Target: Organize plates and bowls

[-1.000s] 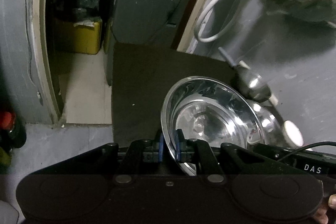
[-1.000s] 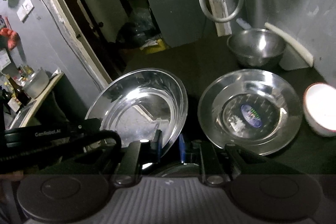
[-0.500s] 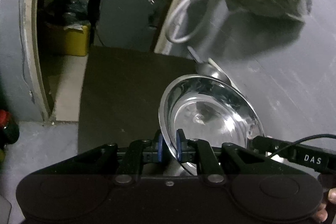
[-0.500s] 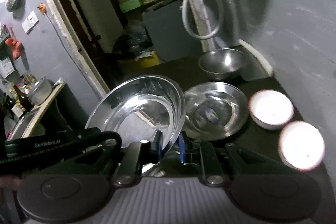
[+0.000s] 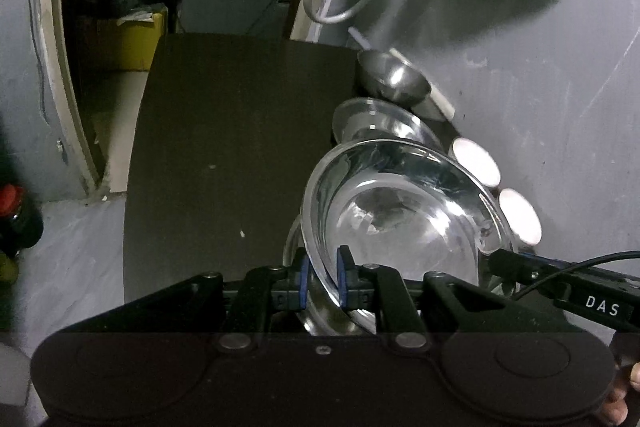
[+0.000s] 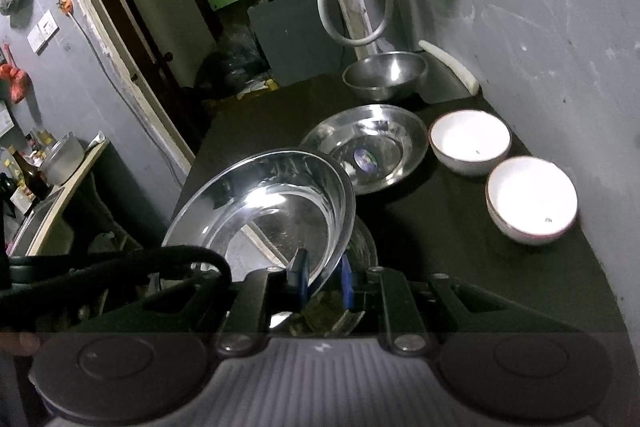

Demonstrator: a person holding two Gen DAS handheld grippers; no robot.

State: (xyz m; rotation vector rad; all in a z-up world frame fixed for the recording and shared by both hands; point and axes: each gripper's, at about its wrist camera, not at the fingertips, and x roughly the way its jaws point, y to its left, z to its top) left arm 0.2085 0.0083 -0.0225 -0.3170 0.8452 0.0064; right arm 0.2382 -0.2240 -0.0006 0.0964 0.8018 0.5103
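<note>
I'm gripping one wide shiny steel plate [image 6: 260,211] by opposite rim edges, left gripper [image 5: 322,277] and right gripper [image 6: 322,277] jaws both clamped on it, holding it tilted above the dark table [image 6: 460,227]. Another steel plate with a sticker [image 6: 372,147] is lying flat just beyond; a deep steel bowl [image 6: 384,75] and two white ceramic bowls [image 6: 470,141] are sitting near the wall. Risk, I'm judging: slick thin rim slipping from the jaws, plate dropping onto whatever's underneath.
</note>
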